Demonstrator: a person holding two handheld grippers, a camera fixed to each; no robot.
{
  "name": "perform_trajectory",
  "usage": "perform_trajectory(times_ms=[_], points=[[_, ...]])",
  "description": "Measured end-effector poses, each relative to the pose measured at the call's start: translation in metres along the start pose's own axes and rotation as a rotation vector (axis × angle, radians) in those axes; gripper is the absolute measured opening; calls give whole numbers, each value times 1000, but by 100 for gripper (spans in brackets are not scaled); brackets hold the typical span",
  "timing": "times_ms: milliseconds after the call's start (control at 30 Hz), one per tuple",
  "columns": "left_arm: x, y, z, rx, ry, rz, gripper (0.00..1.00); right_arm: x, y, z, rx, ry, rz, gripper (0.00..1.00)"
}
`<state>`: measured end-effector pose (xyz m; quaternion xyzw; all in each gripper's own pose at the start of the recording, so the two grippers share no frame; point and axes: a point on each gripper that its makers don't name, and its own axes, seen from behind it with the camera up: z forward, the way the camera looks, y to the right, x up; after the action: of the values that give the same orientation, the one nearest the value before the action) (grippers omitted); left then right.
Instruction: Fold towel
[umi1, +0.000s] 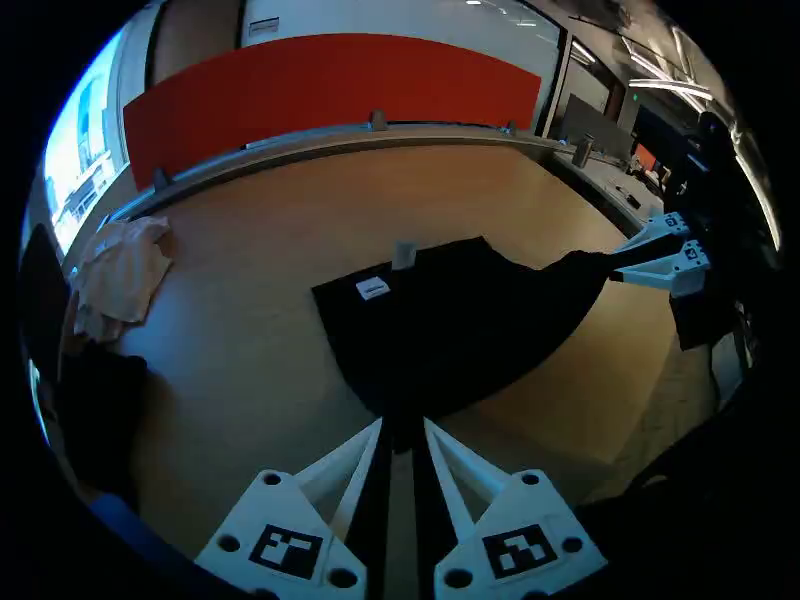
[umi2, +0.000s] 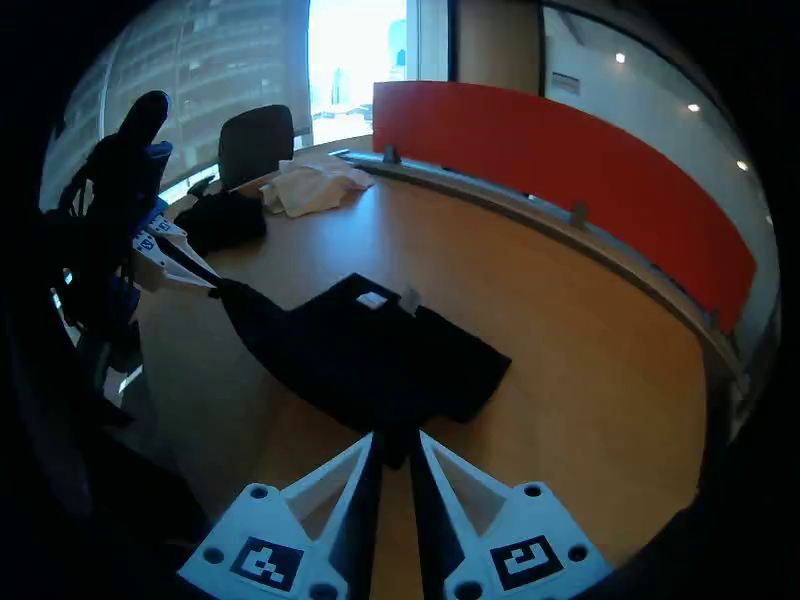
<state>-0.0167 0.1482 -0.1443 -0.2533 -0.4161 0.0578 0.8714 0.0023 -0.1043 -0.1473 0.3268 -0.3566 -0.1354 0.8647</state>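
The black towel (umi1: 450, 320) is lying spread ahead of both tongs on the wooden tabletop (umi1: 240, 330), its far edge with a white tag (umi1: 372, 289) resting flat and its near edge lifting off the wood. The left tongs (umi1: 404, 430) are pinching one near corner, fingers drawn almost together with dark cloth filling the slit between them. The right tongs (umi2: 396, 440) are doing the same at the other near corner, closed down on the fabric. The held edge is running sideways from one pair to the other, so the towel's body is stretching forward and away from both, with neither hand nearer the far edge. That is the relation the fold is hanging on: both corners would need carrying forward together, over the tag side, keeping the edge taut and level. Beyond the towel, far off to the left tongs' left, a pale cloth heap (umi1: 120, 275) is sitting near the tabletop's rim, well apart.
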Motion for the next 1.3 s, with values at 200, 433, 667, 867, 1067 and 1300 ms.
perform_trajectory(times_ms=[200,433,667,867,1067,1300], points=[[0,2,-7,-3,-2,1,13,0,-6,-8,8,-12,7,18],[2,3,-8,-6,-4,-2,13,-4,-10,-11,11,-24,13,18],[5,2,-4,-4,-5,2,13,-5,-6,-8,5,-32,9,18],[13,-4,6,8,6,-1,13,-4,4,2,-3,-45,18,18],[26,-11,21,21,22,5,13,-1,18,15,-19,-51,37,18],[40,-22,41,34,29,-7,13,3,33,35,-39,-56,60,18]])
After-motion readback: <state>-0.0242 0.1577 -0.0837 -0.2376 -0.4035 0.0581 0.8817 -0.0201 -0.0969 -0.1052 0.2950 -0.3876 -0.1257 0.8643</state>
